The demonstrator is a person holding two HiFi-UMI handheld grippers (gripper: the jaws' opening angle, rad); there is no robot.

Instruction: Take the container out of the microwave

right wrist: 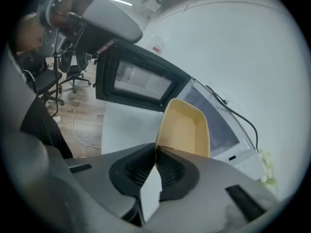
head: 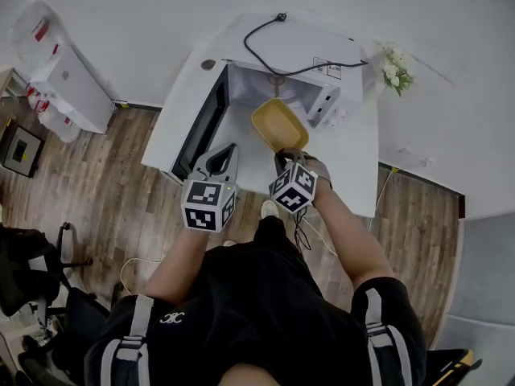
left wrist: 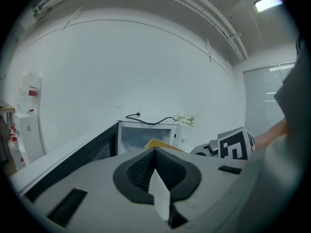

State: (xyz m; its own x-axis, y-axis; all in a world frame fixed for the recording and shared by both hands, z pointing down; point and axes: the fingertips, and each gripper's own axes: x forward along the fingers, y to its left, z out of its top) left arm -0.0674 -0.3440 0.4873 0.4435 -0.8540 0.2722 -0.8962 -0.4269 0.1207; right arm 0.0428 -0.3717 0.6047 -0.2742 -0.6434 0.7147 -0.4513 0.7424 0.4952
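Observation:
The yellow container (head: 279, 125) hangs tilted over the white table (head: 354, 167), just in front of the microwave (head: 282, 55). My right gripper (head: 287, 154) is shut on its near rim. In the right gripper view the container (right wrist: 187, 127) rises from the pinched jaws of that gripper (right wrist: 156, 148), with the microwave's open cavity (right wrist: 214, 125) behind it. The microwave door (head: 201, 127) stands swung open to the left. My left gripper (head: 226, 153) hovers beside the door, its jaws (left wrist: 155, 150) closed together on nothing. A yellow edge of the container (left wrist: 156, 143) shows past them.
A black power cable (head: 273, 51) lies across the microwave's top. White flowers (head: 396, 67) stand at the table's right back corner. A white cabinet (head: 72, 87) is at the far left, and office chairs (head: 32, 272) stand on the wooden floor.

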